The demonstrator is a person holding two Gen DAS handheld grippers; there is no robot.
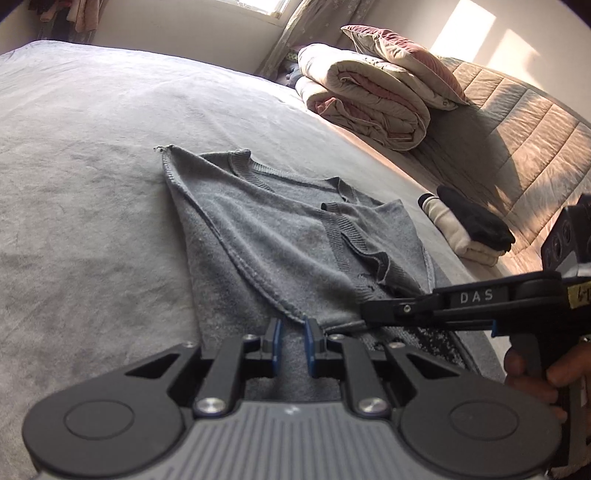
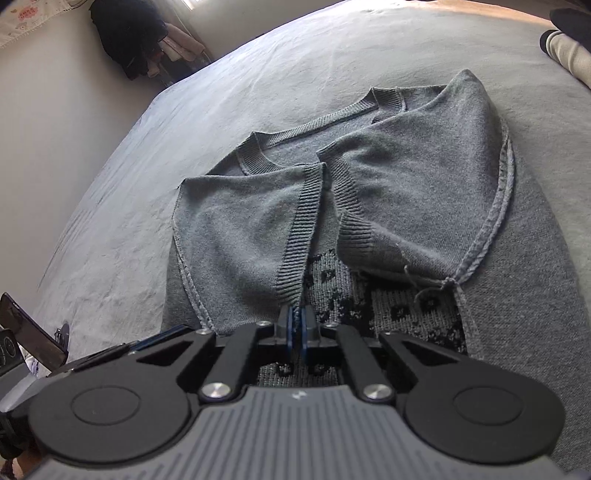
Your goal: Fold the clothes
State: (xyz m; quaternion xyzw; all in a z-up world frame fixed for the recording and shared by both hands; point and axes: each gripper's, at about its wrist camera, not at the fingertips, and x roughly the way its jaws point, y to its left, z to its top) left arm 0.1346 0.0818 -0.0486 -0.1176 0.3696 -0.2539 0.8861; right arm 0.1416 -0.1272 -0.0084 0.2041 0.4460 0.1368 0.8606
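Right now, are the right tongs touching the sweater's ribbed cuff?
Touching. The right wrist view shows the right tongs shut on the ribbed cuff of the grey sweater, its corner pinched between the blue pads.

The folded cream garment (image 2: pixel 565 51) is cut off by the right wrist view's edge.

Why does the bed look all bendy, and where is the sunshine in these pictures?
In the left wrist view, the fisheye lens curves the grey bed, and sunlight falls bright on the wall and the quilted headboard behind the rolled duvet. In the right wrist view, the bed bulges the same way, the light is softer, and the sweater looks sharp.
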